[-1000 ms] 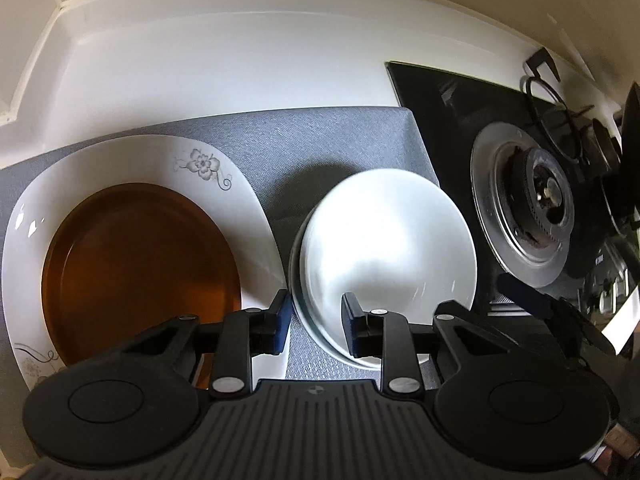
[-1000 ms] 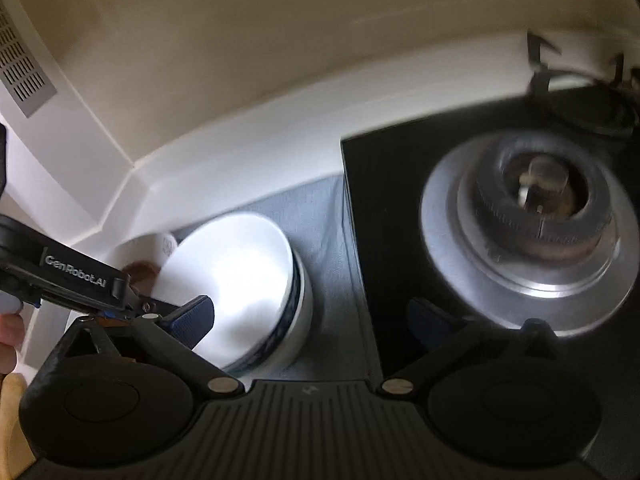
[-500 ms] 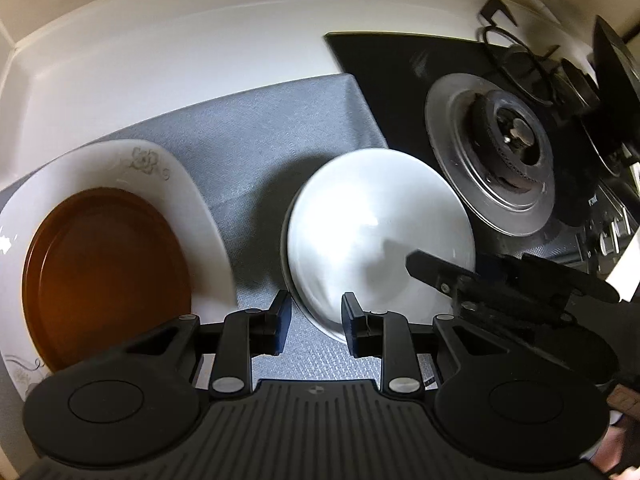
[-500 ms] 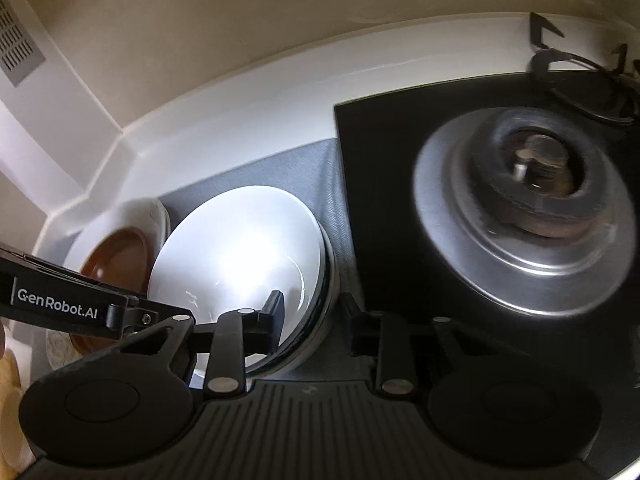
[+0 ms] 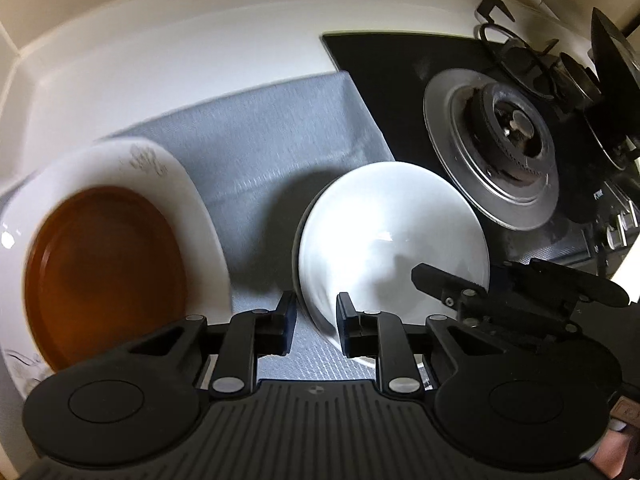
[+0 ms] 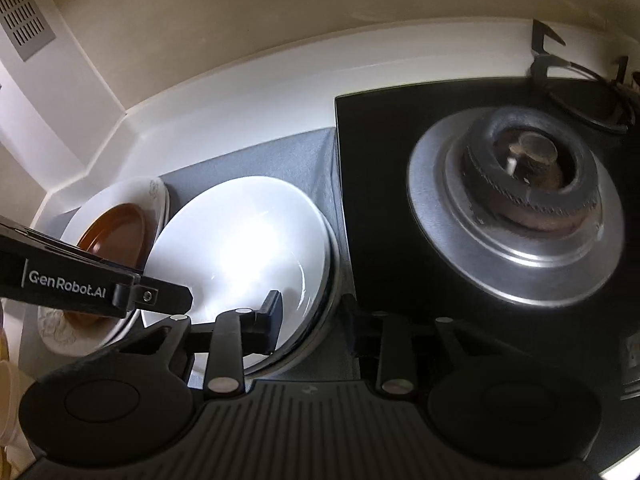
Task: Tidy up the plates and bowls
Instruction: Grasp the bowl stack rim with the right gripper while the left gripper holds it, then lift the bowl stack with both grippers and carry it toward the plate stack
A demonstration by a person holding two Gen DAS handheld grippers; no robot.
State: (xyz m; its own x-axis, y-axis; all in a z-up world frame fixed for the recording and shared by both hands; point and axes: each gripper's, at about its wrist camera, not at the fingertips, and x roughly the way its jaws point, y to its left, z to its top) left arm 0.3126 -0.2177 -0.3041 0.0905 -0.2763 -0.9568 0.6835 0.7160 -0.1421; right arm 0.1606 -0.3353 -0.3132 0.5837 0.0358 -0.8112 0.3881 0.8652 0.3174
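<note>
A stack of white bowls (image 5: 390,232) sits on a grey mat (image 5: 264,148); it also shows in the right wrist view (image 6: 240,256). A brown plate (image 5: 100,272) lies in a white flowered plate (image 5: 152,168) to its left. My left gripper (image 5: 316,326) straddles the stack's near left rim, jaws narrowly apart. My right gripper (image 6: 312,320) straddles the near right rim, one finger inside the top bowl, one outside. Whether either pinches the rim is unclear.
A black gas hob with a steel burner (image 6: 520,204) lies right of the mat. A pot support (image 5: 516,52) stands at the back. White counter (image 5: 200,60) and wall run behind. The other gripper's body crosses each view.
Both grippers have closed in on the bowl stack. The right gripper narrowed from wide open and came over the rim; the left shifted right, and the plates slid left in view.
</note>
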